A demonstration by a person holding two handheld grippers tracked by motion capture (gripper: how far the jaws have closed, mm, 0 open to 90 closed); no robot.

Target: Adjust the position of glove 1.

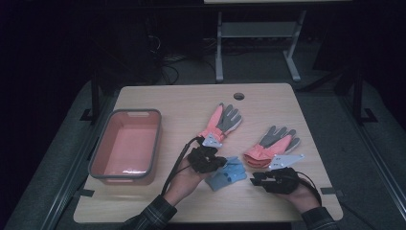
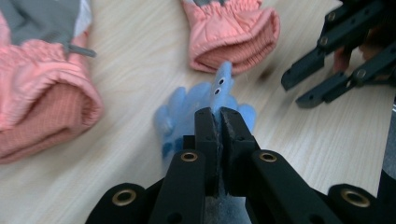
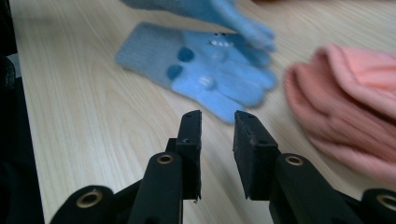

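Observation:
Two small blue knit gloves [image 1: 227,173] lie near the table's front edge between my grippers. My left gripper [image 1: 220,165] [image 2: 219,114] is shut on one blue glove [image 2: 220,91], with its fabric pinched between the pads. The other blue glove [image 3: 205,70] lies flat on the wood, and the pinched one [image 3: 219,11] hangs just above it. My right gripper [image 1: 253,179] [image 3: 217,116] stands open a short way from the flat glove's fingers, with nothing between its jaws. In the left gripper view, the right gripper [image 2: 299,91] sits at the upper right.
Two pink-and-grey gloves lie on the table, one [image 1: 222,122] at the centre and one [image 1: 273,143] to the right, cuffs toward me [image 2: 233,32] [image 3: 345,93]. A pink basin [image 1: 158,139] with a grey rim stands at the left. A cable hole [image 1: 239,96] is at the far edge.

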